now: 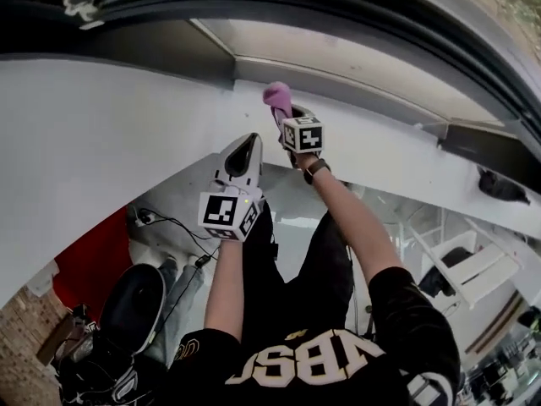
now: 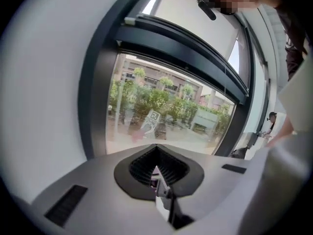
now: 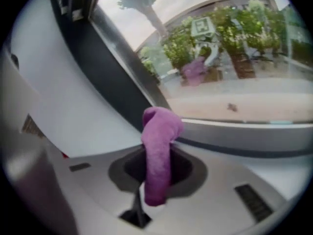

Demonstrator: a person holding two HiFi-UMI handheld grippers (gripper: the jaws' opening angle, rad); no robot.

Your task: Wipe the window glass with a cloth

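Both tongs are up in front of the person, side by side. The left tongs (image 1: 245, 149) sit left and nearer the body; the right tongs (image 1: 286, 118) are ahead and slightly right, closer to the window frame (image 1: 363, 83). The cloth (image 1: 277, 94) is clamped in the right tongs and sticks out past their tips toward the frame's lower rail; whether it touches cannot be told. The window glass (image 1: 338, 49) lies just beyond that rail. The wall (image 1: 110, 134) spreads below the frame, left of both tongs. In the left gripper view the jaws are together, with glass straight ahead, a frame upright at its left and wall further left.
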